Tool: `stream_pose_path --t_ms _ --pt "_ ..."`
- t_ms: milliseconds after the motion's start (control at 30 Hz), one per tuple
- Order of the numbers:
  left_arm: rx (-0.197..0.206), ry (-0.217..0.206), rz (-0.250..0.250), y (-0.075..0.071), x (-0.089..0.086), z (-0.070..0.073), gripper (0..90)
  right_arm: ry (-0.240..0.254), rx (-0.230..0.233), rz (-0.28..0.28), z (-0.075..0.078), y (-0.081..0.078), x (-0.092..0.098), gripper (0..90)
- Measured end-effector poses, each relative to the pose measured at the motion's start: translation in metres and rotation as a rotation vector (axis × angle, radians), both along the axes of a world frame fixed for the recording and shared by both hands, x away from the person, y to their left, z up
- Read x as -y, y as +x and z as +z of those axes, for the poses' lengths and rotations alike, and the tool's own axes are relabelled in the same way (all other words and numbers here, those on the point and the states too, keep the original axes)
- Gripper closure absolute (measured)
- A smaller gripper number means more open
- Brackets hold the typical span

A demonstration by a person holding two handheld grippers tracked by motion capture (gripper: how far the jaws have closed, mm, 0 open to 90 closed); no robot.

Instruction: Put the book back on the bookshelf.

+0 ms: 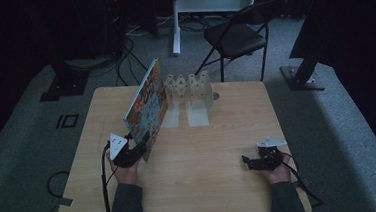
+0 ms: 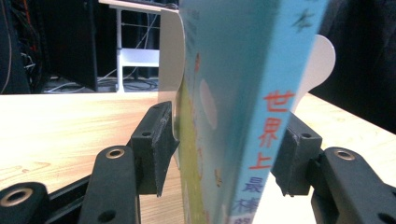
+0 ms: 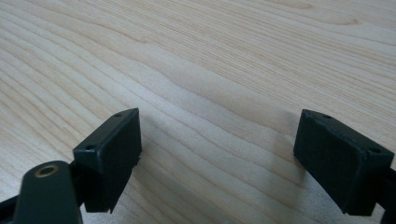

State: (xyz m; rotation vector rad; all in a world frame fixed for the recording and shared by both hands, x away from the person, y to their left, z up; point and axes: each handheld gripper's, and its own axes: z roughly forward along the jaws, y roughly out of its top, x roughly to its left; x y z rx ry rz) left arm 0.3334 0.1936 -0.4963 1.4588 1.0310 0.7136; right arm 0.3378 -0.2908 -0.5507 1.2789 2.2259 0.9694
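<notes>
- Wooden table (image 1: 206, 175) on grey carpet in a dim room; black folding chair (image 1: 236, 35) beyond the far edge.
- Picture book (image 1: 146, 106) — upright and tilted, left of centre, gripped at its near lower end by the left gripper (image 1: 138, 150), jaws closed on it.
- White bookends (image 1: 189, 88) — just right of the book, toward the far edge.
- Right gripper (image 1: 247, 162) — near right, jaws wide apart, holding nothing.

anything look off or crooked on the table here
Only the book: it leans at a slant, held by its lower edge in the left tool, short of the white rack behind it. The right tool rests open on bare table. No spills or damage.
</notes>
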Motion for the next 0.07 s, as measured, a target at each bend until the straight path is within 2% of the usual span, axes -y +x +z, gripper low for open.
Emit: stream_pose_path --t_ms 67 --pt "-0.001 0.003 -0.007 -0.0016 -0.0005 0.0007 44.8 0.001 -0.001 0.0 0.0 0.0 0.0 14.8"
